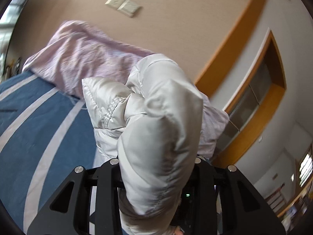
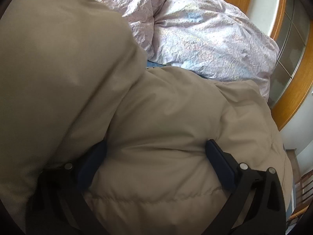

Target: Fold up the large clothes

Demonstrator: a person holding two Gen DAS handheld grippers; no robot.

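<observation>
A pale beige puffer jacket (image 2: 156, 117) lies bunched on the bed and fills most of the right wrist view. My right gripper (image 2: 156, 150) is pushed down into it. Its blue fingers (image 2: 219, 160) stand wide apart and a thick bulge of padding swells between them. In the left wrist view a fold of the same jacket (image 1: 162, 107) hangs lifted off the bed, its shiny lining and a stitched hem showing. My left gripper (image 1: 156, 156) is shut on that fold, and the fabric hides its fingertips.
A crumpled pink quilt (image 2: 205, 39) lies heaped behind the jacket, also in the left wrist view (image 1: 82, 54). A blue bedsheet with pale stripes (image 1: 29, 117) covers the bed at left. A wooden frame (image 1: 234, 49) and a wall socket (image 1: 123, 4) are beyond.
</observation>
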